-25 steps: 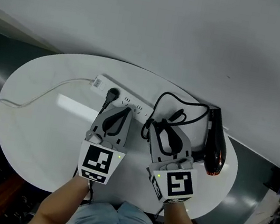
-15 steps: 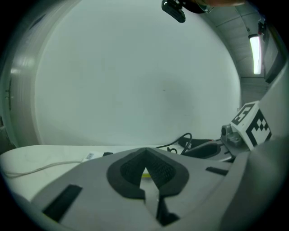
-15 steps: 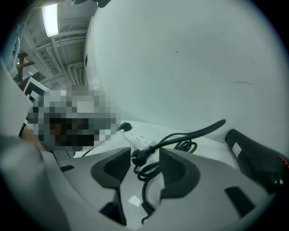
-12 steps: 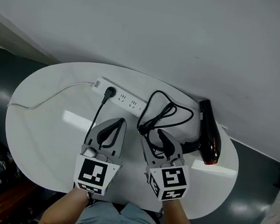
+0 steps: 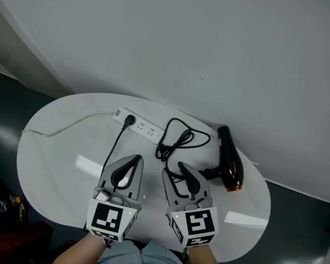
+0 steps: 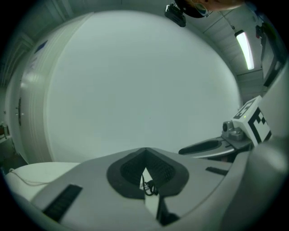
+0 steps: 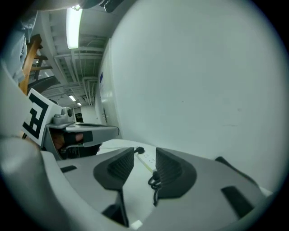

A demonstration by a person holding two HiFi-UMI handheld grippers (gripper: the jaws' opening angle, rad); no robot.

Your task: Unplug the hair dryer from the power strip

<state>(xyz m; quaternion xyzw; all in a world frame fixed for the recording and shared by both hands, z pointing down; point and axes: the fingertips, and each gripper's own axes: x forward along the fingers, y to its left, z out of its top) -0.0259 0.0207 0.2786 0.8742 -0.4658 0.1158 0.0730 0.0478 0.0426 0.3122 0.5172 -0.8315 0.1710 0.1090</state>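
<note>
In the head view, the hair dryer (image 5: 229, 163) lies on the white table (image 5: 53, 159). Its plug (image 5: 130, 118) sits in the power strip (image 5: 146, 130). Your left gripper (image 5: 137, 157) and right gripper (image 5: 177, 169) are near you, apart from both.

In the left gripper view, your jaws meet at the tips and hold nothing.

In the right gripper view, your jaws are apart and closing, with nothing between them.

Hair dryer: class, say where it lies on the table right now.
In the head view, the black hair dryer lies on the white table's far right, right of the power strip, with its coiled cord between them.
</note>
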